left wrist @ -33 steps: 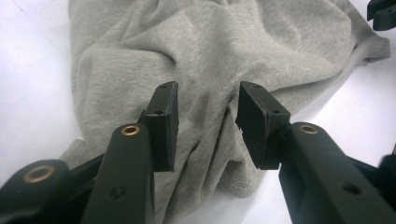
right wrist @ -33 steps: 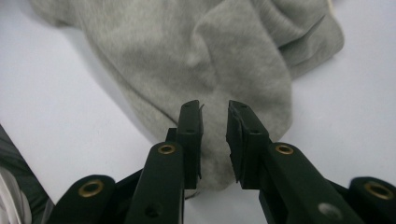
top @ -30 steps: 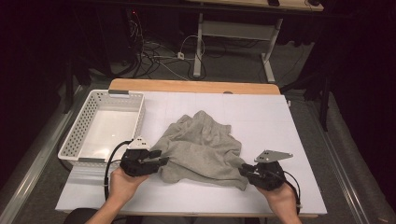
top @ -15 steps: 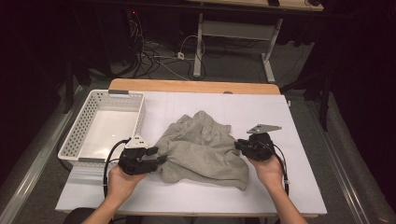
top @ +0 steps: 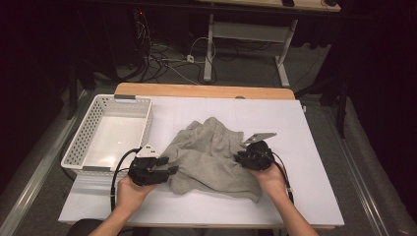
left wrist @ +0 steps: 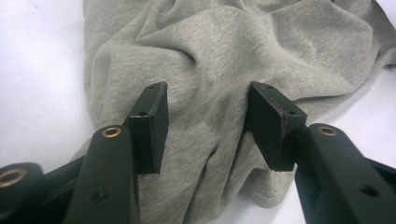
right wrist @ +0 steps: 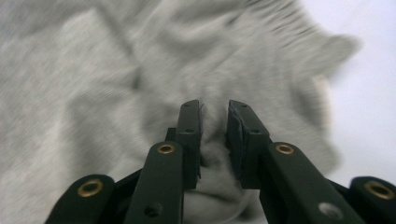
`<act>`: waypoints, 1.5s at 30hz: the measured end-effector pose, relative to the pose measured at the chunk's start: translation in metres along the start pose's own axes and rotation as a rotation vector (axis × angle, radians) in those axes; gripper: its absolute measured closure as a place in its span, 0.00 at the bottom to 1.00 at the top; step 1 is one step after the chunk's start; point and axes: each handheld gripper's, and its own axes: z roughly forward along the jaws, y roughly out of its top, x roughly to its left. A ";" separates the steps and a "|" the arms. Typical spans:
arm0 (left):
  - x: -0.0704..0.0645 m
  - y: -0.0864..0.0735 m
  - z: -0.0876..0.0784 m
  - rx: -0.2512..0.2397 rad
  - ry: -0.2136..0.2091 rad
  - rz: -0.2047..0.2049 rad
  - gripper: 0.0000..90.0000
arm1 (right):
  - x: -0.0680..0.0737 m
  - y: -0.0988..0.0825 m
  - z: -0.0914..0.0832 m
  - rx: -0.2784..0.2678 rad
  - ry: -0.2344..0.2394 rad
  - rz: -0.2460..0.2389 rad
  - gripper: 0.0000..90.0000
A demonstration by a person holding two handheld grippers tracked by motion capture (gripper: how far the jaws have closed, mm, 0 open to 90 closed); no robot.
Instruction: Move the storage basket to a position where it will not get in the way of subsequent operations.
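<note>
We see the grey garment (top: 211, 157) lying crumpled mid-surface (top: 314, 196), just right of the white basket (top: 78, 142). Our left gripper (left wrist: 208, 126) sits at its near-left edge; its jaws have just been opening and stand apart over the fabric, pads not pressing. Our right gripper (right wrist: 214, 140) is at the cloth's right side, jaws drawn close together with a fold of grey fabric pinched between them.

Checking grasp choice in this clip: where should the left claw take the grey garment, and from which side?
Grip the raised fold of the garment between the left claw's open jaws, coming in from its left edge, low over the table. The ridge stands up there; elsewhere the cloth lies flatter.
</note>
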 end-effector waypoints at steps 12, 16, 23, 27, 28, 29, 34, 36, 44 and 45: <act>0.003 -0.001 -0.001 -0.005 0.002 -0.010 0.53 | -0.036 0.021 0.011 -0.023 -0.065 0.112 0.81; 0.003 -0.001 -0.001 -0.006 0.001 -0.012 0.53 | -0.042 0.027 0.008 -0.035 -0.082 0.127 0.80; 0.002 -0.001 -0.001 -0.004 0.000 -0.007 0.53 | -0.048 0.021 0.029 0.075 -0.092 0.143 0.72; 0.003 -0.001 0.000 0.002 -0.004 -0.013 0.53 | -0.047 0.020 0.040 0.107 -0.089 0.129 0.73; 0.003 -0.001 0.001 0.003 -0.007 -0.015 0.53 | -0.048 0.020 0.042 0.110 -0.093 0.125 0.76; 0.003 0.000 0.000 0.005 -0.002 -0.014 0.53 | -0.048 0.021 0.043 0.113 -0.086 0.133 0.81; 0.001 0.000 0.003 0.015 -0.009 -0.016 0.53 | -0.051 0.026 0.044 0.135 -0.106 0.104 0.93; 0.001 0.000 0.003 0.016 -0.008 -0.013 0.53 | -0.051 0.029 0.042 0.116 -0.120 0.099 0.94; 0.002 0.000 0.004 0.027 -0.021 -0.023 0.54 | -0.068 0.045 0.041 0.105 -0.152 0.106 0.94; 0.002 0.000 0.004 0.027 -0.021 -0.024 0.54 | -0.070 0.047 0.041 0.108 -0.160 0.109 0.94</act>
